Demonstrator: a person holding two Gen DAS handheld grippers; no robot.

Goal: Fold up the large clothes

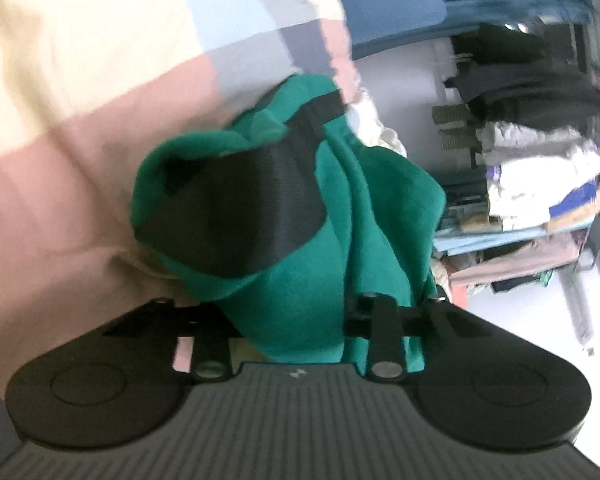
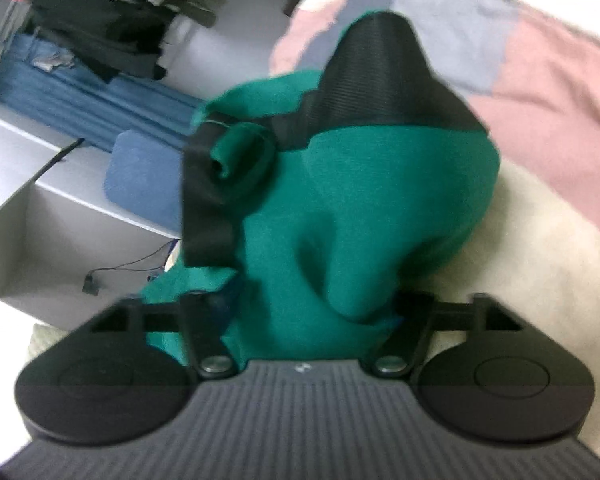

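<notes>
Left wrist view: my left claw (image 1: 296,168) pinches bunched green garment (image 1: 300,280), right claw (image 2: 300,152) likewise, both raised over patchwork bedspread (image 1: 80,160), prob. to spread it for folding.

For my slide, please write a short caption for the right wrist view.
Right hand-held gripper clamps bunched green garment above a patchwork blanket.

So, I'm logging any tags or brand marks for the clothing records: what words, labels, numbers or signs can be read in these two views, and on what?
None can be read.
Left gripper body: a tiny pale mark near its front edge, too small and blurred to read.
Right gripper body: the same kind of mark, also unreadable.
Green garment: no label or print shows.
Clothes on the shelves: too blurred to show any text.
</notes>
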